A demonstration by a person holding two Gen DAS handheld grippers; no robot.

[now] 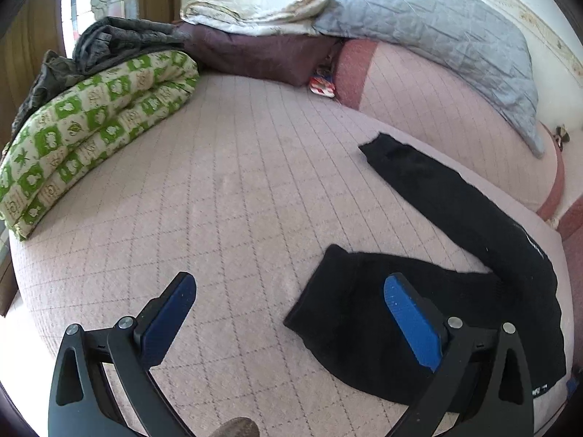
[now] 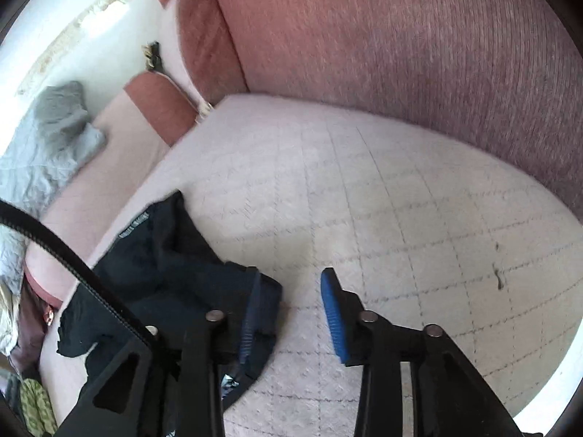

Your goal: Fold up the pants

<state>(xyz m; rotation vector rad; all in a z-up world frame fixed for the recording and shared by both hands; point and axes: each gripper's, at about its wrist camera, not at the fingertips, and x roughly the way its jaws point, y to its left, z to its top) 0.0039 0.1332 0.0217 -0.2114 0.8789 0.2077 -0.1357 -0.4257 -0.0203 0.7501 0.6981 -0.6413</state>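
On my left gripper [image 1: 288,322] the blue pads [image 1: 411,324] stand spread wide, with nothing between them but bare quilt. The right-hand finger hangs over the near end of the black pants [image 1: 368,313]; I cannot tell whether it touches the cloth.

My right gripper [image 2: 289,315] has its fingers apart by a moderate gap, and only the cover shows between them. The pants [image 2: 164,266] lie bunched just beside and under its left finger, not pinched.

The pants lie on the pale pink quilted bed cover [image 1: 237,189], toward its right edge in the left wrist view: one leg runs away from me toward the grey quilted pillow [image 1: 437,36], the other bends back toward the left gripper. White lettering shows at the rumpled end in the right wrist view.

Further out, a folded green-and-cream blanket [image 1: 91,127] sits at the far left of the bed with a dark grey bundle [image 1: 120,40] on top of it, and a maroon cushion [image 1: 262,54] lies beside them. A pink upholstered backrest [image 2: 400,54] rises behind the bed in the right wrist view.
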